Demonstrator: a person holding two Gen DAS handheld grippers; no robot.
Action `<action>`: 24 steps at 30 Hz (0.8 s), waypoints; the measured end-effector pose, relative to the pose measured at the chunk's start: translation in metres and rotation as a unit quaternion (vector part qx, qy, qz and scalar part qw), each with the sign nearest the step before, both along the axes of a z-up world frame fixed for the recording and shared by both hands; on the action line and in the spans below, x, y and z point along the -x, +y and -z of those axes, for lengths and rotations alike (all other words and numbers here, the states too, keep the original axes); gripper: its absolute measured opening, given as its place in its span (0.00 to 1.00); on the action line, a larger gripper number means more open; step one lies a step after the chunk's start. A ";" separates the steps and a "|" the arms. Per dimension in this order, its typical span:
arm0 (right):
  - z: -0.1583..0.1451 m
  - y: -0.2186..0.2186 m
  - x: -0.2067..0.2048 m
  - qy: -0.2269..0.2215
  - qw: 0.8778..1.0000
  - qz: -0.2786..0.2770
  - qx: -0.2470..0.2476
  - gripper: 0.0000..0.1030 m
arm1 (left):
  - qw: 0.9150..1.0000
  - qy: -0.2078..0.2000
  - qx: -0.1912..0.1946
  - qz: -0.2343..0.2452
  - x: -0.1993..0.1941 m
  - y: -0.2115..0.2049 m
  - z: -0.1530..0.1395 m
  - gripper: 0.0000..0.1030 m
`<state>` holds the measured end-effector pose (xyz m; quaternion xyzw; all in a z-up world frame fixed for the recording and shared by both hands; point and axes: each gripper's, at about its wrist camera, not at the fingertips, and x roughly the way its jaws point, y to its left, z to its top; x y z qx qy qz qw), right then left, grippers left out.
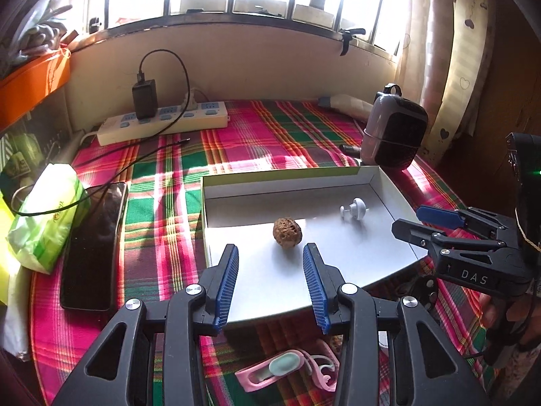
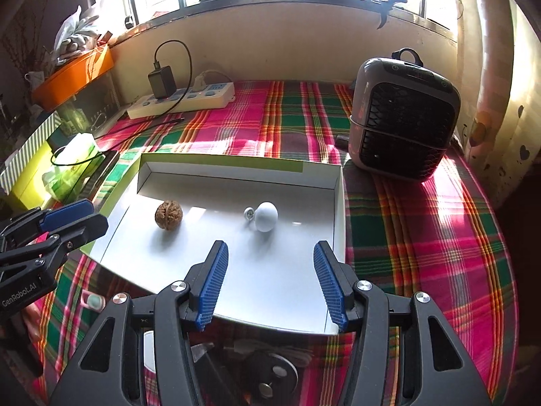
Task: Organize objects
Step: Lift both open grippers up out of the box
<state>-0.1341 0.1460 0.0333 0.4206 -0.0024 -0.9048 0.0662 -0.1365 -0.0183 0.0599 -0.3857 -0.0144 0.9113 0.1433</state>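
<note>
A walnut (image 1: 286, 231) sits left in the shallow white box (image 1: 389, 182), long axis roughly upright. To its right lies a white knob (image 1: 353, 208), stem pointing left. The left gripper (image 1: 270, 287) and right gripper (image 2: 270, 280) both hover wide and hold nothing.

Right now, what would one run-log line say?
left gripper: open, empty | right gripper: open, empty | tray: walnut, white knob
</note>
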 end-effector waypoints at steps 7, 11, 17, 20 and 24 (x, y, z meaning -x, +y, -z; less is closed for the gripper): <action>0.000 0.007 -0.025 0.008 1.000 0.001 0.008 0.52 | 1.000 0.008 -0.008 0.003 -0.030 -0.009 0.000 0.37; 0.000 0.011 -0.040 0.012 1.000 -0.004 0.012 0.52 | 1.000 0.006 -0.011 0.006 -0.043 -0.014 0.004 0.37; 0.003 0.014 -0.060 0.019 1.000 -0.009 0.019 0.52 | 1.000 -0.003 -0.020 0.004 -0.055 -0.021 0.013 0.37; 0.007 0.013 -0.070 0.021 0.999 -0.019 0.017 0.52 | 1.000 -0.011 -0.017 0.006 -0.060 -0.023 0.021 0.37; 0.010 0.011 -0.083 0.025 0.999 -0.036 0.014 0.52 | 1.000 -0.013 -0.017 0.007 -0.065 -0.026 0.027 0.37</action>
